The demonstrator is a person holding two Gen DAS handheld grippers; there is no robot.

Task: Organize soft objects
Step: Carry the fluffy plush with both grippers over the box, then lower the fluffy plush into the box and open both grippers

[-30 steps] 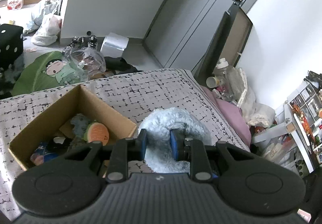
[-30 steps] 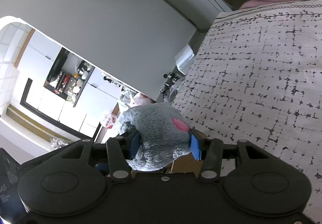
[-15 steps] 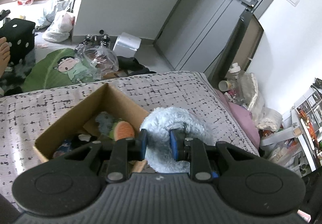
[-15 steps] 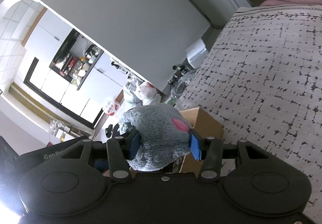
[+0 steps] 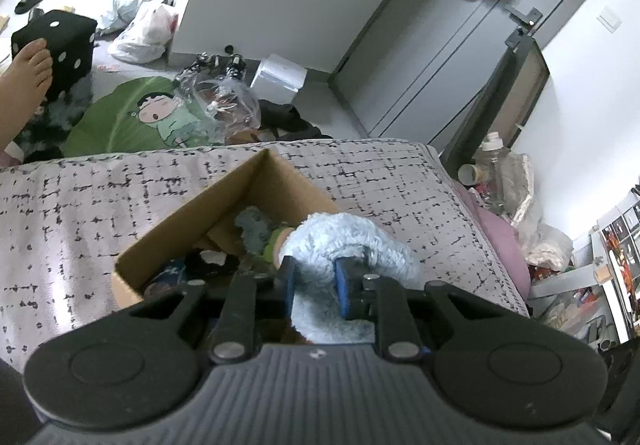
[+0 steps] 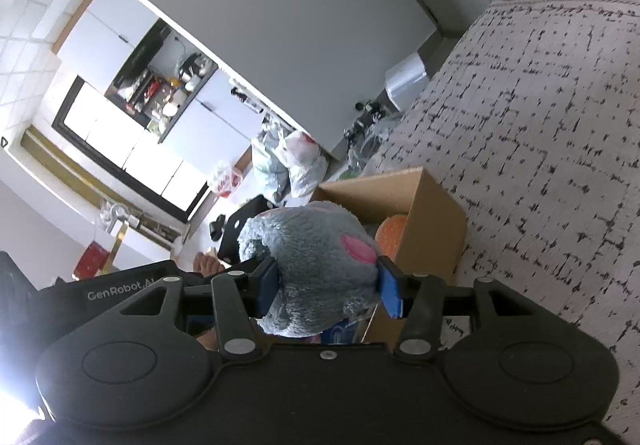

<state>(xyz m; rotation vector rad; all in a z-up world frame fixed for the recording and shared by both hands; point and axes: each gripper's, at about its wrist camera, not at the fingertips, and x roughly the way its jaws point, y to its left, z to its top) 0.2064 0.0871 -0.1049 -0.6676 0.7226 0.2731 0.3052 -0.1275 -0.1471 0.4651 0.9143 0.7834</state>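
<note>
Left gripper is clamping a pale blue plush directly over the cardboard box's near rim, while right gripper is squeezing a grey plush beside the box's opening, slightly farther off.

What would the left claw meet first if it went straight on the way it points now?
Probably the toys in the cardboard box: the left claw, shut on the light blue plush, points over the box's open top. Depth is unclear.
</note>
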